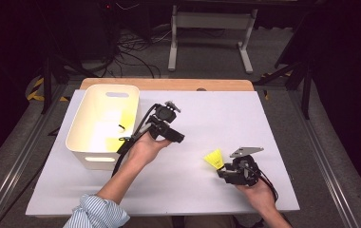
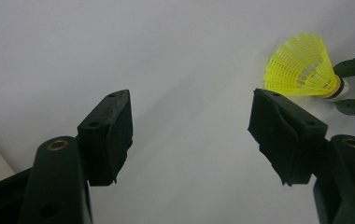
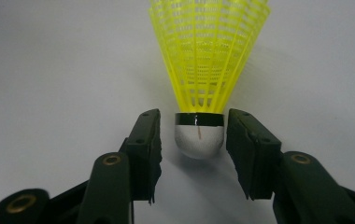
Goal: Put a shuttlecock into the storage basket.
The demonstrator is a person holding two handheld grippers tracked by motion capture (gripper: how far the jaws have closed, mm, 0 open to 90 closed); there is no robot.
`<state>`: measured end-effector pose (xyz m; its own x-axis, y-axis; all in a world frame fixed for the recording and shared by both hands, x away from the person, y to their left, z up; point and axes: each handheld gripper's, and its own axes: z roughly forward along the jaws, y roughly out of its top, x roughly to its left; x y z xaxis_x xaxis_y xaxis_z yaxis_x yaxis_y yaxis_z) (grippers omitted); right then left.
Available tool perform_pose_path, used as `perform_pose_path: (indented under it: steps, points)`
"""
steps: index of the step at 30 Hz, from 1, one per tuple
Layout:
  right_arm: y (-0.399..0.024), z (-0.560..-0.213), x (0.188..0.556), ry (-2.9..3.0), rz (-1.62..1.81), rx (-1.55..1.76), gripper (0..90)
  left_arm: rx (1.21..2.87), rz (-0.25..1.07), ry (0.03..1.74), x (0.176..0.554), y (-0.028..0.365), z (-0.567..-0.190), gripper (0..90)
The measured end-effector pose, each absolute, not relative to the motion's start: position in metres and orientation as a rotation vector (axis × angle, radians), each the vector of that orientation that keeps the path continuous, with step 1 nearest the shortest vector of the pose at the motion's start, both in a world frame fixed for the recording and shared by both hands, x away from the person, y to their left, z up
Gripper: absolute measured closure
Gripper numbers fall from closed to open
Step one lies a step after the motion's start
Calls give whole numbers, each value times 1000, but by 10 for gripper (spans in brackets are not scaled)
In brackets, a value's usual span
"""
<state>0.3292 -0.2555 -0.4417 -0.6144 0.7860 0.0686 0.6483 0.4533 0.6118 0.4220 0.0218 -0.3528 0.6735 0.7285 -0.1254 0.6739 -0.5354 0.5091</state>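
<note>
While right hand-held gripper (image 3: pixel 192 135) brackets shuttlecock (image 3: pixel 203 70) unclenched, high view adds bin (image 1: pixel 103 124), left gripper (image 2: pixel 192 121) released

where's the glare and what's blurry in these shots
High view: glare washes out the inside of the white bin, and the room behind is dark. Right gripper view: the shuttlecock is sharp and its far rim softens. Left gripper view: the near claw arms blur.
</note>
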Motion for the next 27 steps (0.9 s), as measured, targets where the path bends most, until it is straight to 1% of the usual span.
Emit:
perform_pose_path:
  steps: [6, 9, 12, 22, 27]
  points:
    - [-254, -443, 330, 2491, 880, 1239, 642, 2362, 134, 1086, 422, 22, -355, 313]
    - [-254, -443, 330, 2493, 877, 1240, 644, 2365, 140, 1082, 423, 22, -355, 313]
    - [-254, -442, 330, 2495, 875, 1249, 647, 2418, 162, 1078, 423, 18, -359, 313]
    - [-254, -437, 330, 2492, 896, 1241, 651, 2396, 144, 1064, 422, 19, -358, 313]
    - [-252, -431, 333, 2494, 907, 1230, 651, 2426, 147, 1039, 418, 18, -360, 309]
